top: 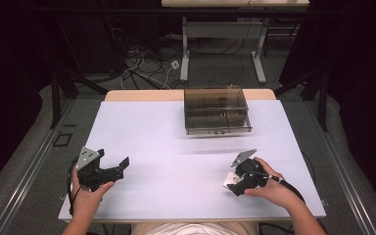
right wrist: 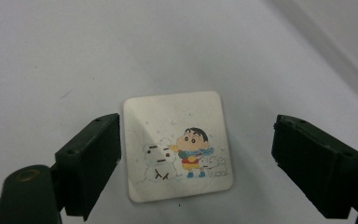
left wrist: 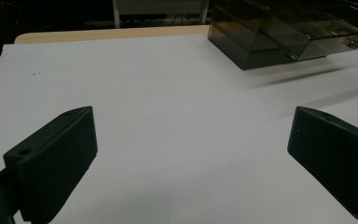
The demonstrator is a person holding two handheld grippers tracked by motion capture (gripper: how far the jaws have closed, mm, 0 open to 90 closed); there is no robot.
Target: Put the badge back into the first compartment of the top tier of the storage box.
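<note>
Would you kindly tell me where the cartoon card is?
The cartoon card lies flat on the white table, near its front right, between the right hand-held gripper's open jaws.

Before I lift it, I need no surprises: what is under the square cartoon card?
The square cartoon card lies flat on the white table, between the open right gripper's jaws. Anything beneath the card is covered.

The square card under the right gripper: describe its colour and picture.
White card with a cartoon child beside a snowman; clearest in the right gripper view.
</note>
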